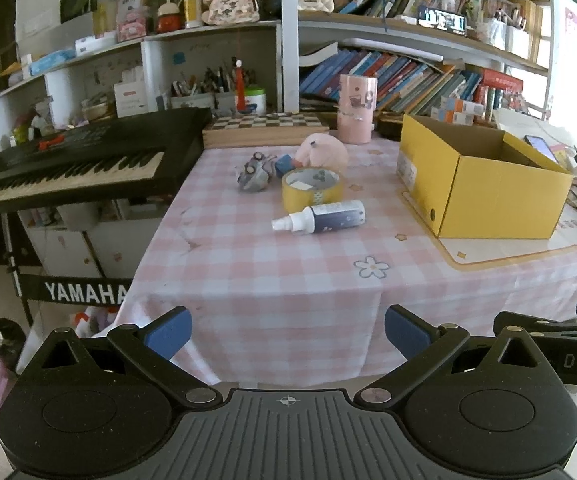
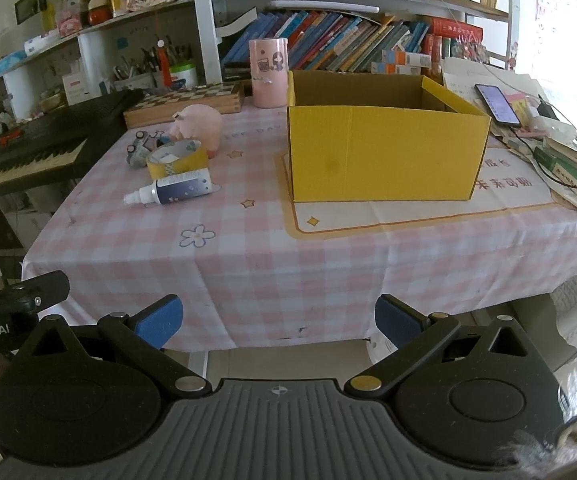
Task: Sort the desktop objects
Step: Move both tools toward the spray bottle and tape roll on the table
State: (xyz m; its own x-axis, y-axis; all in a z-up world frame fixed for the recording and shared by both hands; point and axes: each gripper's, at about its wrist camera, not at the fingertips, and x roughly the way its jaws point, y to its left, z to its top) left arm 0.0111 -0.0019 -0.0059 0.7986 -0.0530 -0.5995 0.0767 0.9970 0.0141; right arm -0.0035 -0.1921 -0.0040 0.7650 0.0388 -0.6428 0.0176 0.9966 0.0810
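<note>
Left tool [image 1: 286, 334]: fingers spread, empty, held off the surface's near edge.
Right tool [image 2: 278, 322]: fingers spread, empty.
Surface [image 2: 248, 256]: pink checked cloth.
Spray bottle [image 1: 320, 217]: lying on its side, just in front of the tape roll [image 1: 312, 189].
Yellow box [image 2: 384, 148]: open, on the right.
Left view only: the "YAMAHA" lettering under the keyboard [image 1: 84, 160].
Right view only: a phone [image 2: 498, 103] beyond the box.

Both the left gripper [image 1: 287, 334] and the right gripper [image 2: 278, 322] are black, with blue finger pads [image 1: 169, 332], silver rivets and a ribbed grey base.
</note>
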